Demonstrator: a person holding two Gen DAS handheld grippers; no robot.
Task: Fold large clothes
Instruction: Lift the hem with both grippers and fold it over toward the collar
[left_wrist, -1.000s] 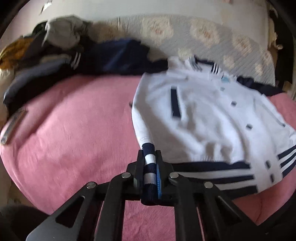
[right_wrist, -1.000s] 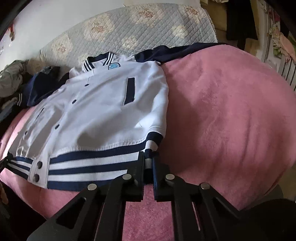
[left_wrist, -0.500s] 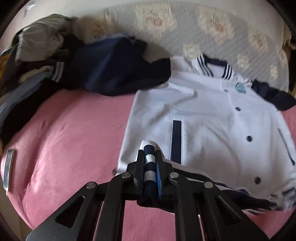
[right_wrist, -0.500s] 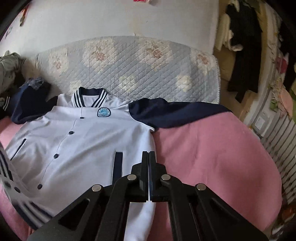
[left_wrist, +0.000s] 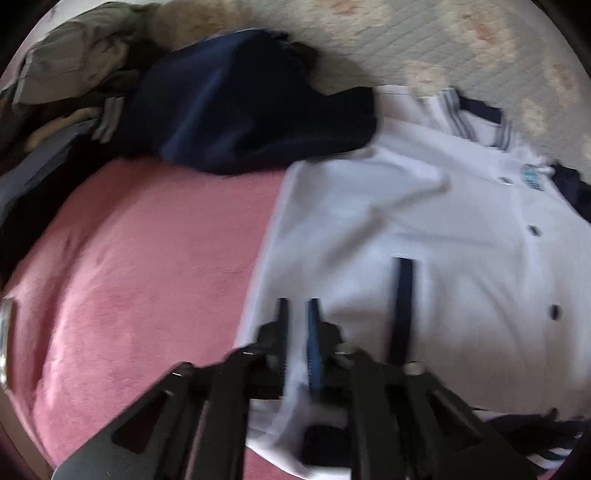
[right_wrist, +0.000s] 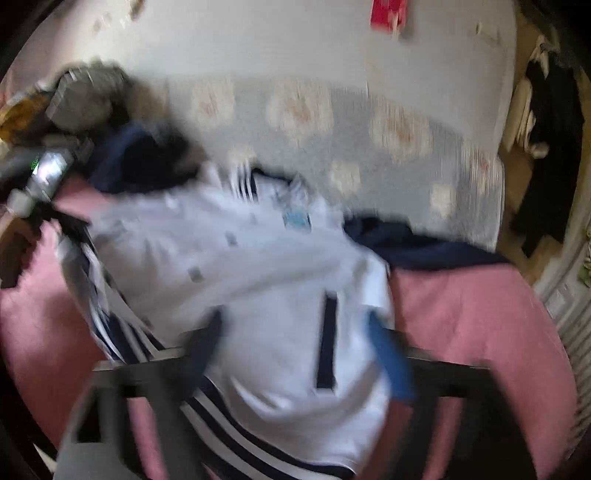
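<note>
Underneath everything, a pink blanket (left_wrist: 140, 266) covers the bed and fills the lower left of the left wrist view and the right side of the right wrist view. Along the top of both frames runs a grey quilted cover (right_wrist: 388, 147) with pale flower patches. On the blanket lies the white jacket (left_wrist: 424, 229), front up, taking the right half of the left view and the centre of the right view; its navy sleeve (left_wrist: 240, 110) is bunched at the upper middle of the left view, its other navy sleeve (right_wrist: 413, 247) stretches toward the right of the right view, and the striped hem (right_wrist: 236, 424) sits folded at the lower left there (both pictures are blurred). A heap of other clothes (left_wrist: 74, 62) occupies the upper left corner. The left gripper (left_wrist: 297, 325) sits low in its frame over the jacket's lower edge, its fingers a narrow gap apart with white cloth showing between them; whether they pinch it I cannot tell. The right gripper (right_wrist: 295, 343) has its fingers spread wide above the jacket, holding nothing.
</note>
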